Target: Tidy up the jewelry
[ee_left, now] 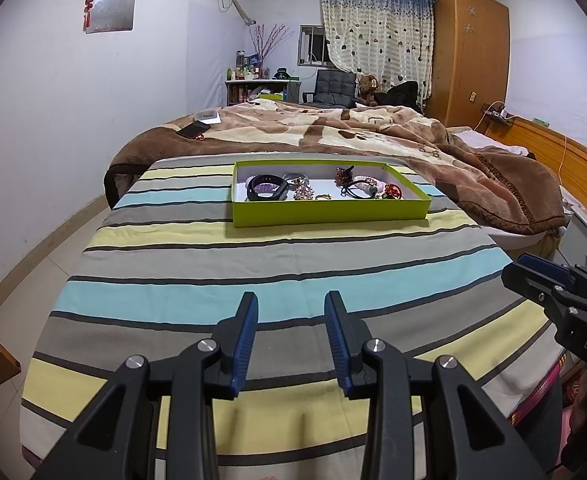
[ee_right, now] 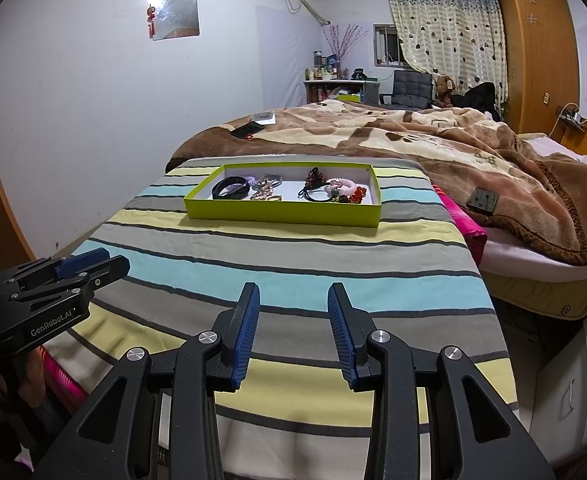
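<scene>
Both tongs hang low over the striped cloth [ee_left: 253, 264] with nothing in them. On the left gripper [ee_left: 291, 340], at the bottom middle of the left wrist view, the two blue pads stand apart with a clear gap between them. The right gripper [ee_right: 293, 334] looks the same at the bottom middle of the right wrist view: jaws apart, only cloth between them.

Each tong also shows up in the other one's view. At the right edge of the left wrist view, the right one is cut off by the frame, and the letters "DAS" can be read on its black body. At the left edge of the right wrist view, the left one carries the words "GenRobot.AI".

Far from both tongs, in the upper middle of each view, a green tray [ee_left: 329, 214] sits on the cloth. Its long side runs left to right across the picture, and one long wall faces the tongs. Its inside is white.

Lying in the tray are a black band [ee_left: 265, 192] at the left end, some gold pieces [ee_left: 303, 191] in the middle, and a pink bead bracelet [ee_left: 367, 184] and a red piece [ee_left: 393, 190] at the right end. They are small and bunched up, so it is hard to say just what each one is. The near wall hides the bottoms of some of them.

Behind the tray is a brown blanket [ee_left: 333, 128] with a dark phone [ee_left: 193, 130] on it.
</scene>
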A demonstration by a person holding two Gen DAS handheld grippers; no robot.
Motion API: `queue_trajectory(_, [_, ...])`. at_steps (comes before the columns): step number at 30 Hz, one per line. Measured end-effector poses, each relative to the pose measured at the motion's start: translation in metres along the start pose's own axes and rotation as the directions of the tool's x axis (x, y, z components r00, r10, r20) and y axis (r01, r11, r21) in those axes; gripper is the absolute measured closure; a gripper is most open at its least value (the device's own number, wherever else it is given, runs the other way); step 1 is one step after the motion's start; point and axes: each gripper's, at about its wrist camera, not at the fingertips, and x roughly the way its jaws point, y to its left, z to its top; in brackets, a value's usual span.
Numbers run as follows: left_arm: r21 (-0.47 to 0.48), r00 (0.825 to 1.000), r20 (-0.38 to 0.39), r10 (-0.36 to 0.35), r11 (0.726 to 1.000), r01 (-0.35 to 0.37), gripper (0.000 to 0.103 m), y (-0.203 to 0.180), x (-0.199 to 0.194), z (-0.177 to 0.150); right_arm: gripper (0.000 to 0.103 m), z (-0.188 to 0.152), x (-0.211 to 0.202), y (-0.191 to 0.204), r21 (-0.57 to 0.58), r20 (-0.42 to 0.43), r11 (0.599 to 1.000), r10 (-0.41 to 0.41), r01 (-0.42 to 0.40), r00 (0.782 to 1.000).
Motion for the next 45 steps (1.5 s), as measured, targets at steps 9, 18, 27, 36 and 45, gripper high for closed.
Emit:
queue_trajectory(9, [0.005, 1.000, 0.000, 0.004, 1.000, -0.004, 0.067, 0.0004, -0.0005, -0.0008, 0.067, -0.0001, -0.0001, -0.0004, 0.002, -0.001, 1.000, 0.000, 0.000, 1.000])
queue_trajectory(18, [0.006, 1.000, 0.000, 0.006, 1.000, -0.006, 0.067, 0.0002, -0.0005, -0.0008, 0.067, -0.0023, -0.0001, -0.0032, 0.004, -0.006, 1.000, 0.001, -0.001, 1.000])
queue_trajectory(27, [0.013, 1.000, -0.001, 0.021, 1.000, -0.021, 0.067, -0.0011, 0.0004, -0.0027, 0.067, -0.0035, -0.0002, -0.0023, 0.002, -0.008, 1.000, 0.000, 0.000, 1.000])
queue_trajectory(36, [0.021, 1.000, -0.003, 0.025, 0.999, -0.025, 0.067, -0.0022, 0.0007, -0.0039, 0.067, -0.0030, -0.0002, -0.0012, 0.001, -0.008, 1.000, -0.001, 0.001, 1.000])
queue_trajectory(45, [0.033, 1.000, -0.004, 0.028, 0.999, -0.028, 0.067, -0.0060, -0.0010, -0.0053, 0.067, -0.0033, -0.0009, -0.0009, 0.001, -0.010, 1.000, 0.000, 0.000, 1.000])
